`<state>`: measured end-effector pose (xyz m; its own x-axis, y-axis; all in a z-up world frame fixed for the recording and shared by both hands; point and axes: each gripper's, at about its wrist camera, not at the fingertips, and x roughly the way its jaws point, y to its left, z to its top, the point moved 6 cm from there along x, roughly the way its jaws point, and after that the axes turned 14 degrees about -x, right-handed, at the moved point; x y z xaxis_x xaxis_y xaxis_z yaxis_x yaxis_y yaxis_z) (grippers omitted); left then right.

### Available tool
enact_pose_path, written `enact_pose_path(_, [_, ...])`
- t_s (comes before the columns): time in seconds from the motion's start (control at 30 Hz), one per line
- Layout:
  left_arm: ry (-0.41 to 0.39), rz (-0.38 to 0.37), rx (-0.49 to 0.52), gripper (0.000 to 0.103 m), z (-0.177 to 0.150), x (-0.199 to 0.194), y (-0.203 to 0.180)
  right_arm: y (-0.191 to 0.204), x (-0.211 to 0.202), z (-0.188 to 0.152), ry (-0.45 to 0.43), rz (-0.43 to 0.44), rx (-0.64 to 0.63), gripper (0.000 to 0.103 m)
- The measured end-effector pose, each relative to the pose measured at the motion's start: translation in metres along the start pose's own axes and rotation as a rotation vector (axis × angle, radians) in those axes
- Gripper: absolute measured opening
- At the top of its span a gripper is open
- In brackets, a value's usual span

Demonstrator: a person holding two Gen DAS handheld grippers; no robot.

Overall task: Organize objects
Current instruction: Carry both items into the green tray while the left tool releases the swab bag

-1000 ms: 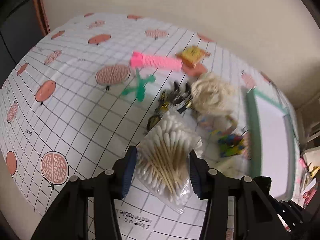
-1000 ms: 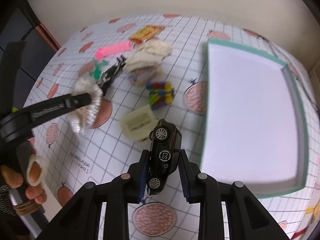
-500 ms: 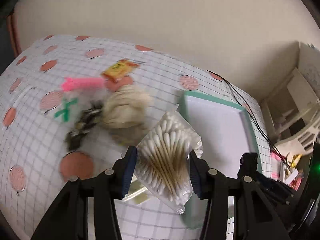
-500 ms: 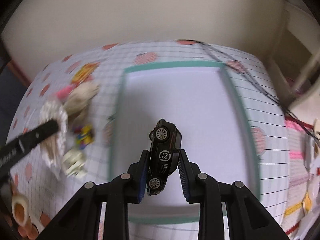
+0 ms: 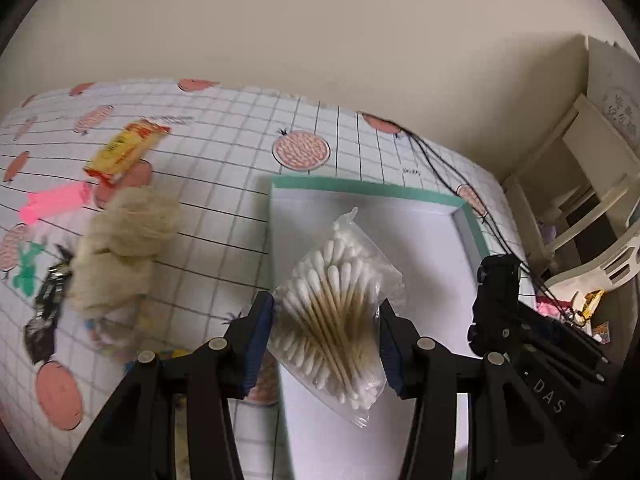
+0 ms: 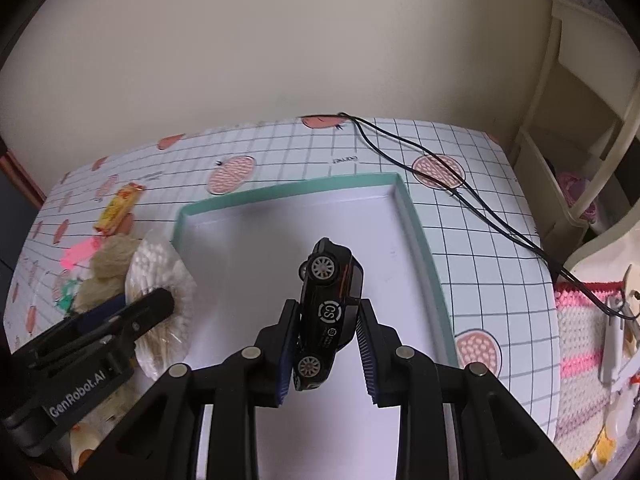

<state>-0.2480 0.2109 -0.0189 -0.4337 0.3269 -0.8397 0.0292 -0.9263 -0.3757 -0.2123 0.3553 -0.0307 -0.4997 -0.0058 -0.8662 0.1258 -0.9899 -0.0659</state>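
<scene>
Left wrist view only, left to right: green plastic figure (image 5: 25,270) and dark metallic clutter (image 5: 47,308) at the table's left edge; pink comb-like piece (image 5: 56,202); yellow packet (image 5: 126,150) farther back; pale fibrous bundle (image 5: 122,246) lying on a patterned item too blurred to name. All rest on the gridded tablecloth (image 5: 224,152) with red fruit prints.

Right wrist view only: black cable (image 6: 460,196) running from the table's far edge off to the right; cream shelf unit (image 6: 580,120) beside the table; pink-and-white knitted cloth (image 6: 580,332) at lower right. The tray's full far rim and right wall appear here; the left wrist view cuts the tray off at the bottom.

Both views: shallow tray (image 5: 360,189) (image 6: 288,192), teal rim, white floor, holding nothing on its floor.

Left gripper (image 5: 326,344): jaws moderately apart, pads pressed on both sides of a clear bag of cotton swabs (image 5: 340,304), held above the tray's near-left part. In the right wrist view this gripper (image 6: 160,300) and bag (image 6: 158,264) sit at the tray's left rim.

Right gripper (image 6: 326,354): jaws narrowly apart, clamping a black toy car (image 6: 330,312) nose-up on its side, wheels facing left, over the tray's middle. In the left wrist view the car (image 5: 496,276) shows at right, above the tray's right wall.
</scene>
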Motion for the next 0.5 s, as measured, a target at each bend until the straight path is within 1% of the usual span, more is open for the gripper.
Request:
enact_pose_path(0.1, [-0.023, 0.004, 0.023, 0.051, 0.002, 0.011, -0.005, -0.008, 0.015, 0.003, 0.004, -0.004, 0.008, 0.03])
enact_pose_path(0.2, [-0.033, -0.031, 0.019, 0.051, 0.005, 0.015, -0.012, -0.013, 0.028, 0.006, -0.005, 0.019, 0.034, 0.03])
enact_pose_path(0.33, [-0.057, -0.059, 0.059, 0.051, 0.005, 0.019, -0.025, -0.019, 0.038, 0.012, -0.008, 0.021, 0.052, 0.03])
enact_pose_path(0.43, [-0.054, -0.049, 0.081, 0.051, 0.005, 0.027, -0.032, -0.017, 0.041, 0.015, -0.01, 0.021, 0.038, 0.03])
enact_pose_path(0.5, [-0.045, -0.051, 0.079, 0.051, 0.004, 0.032, -0.032, -0.017, 0.044, 0.017, -0.01, 0.017, 0.028, 0.031])
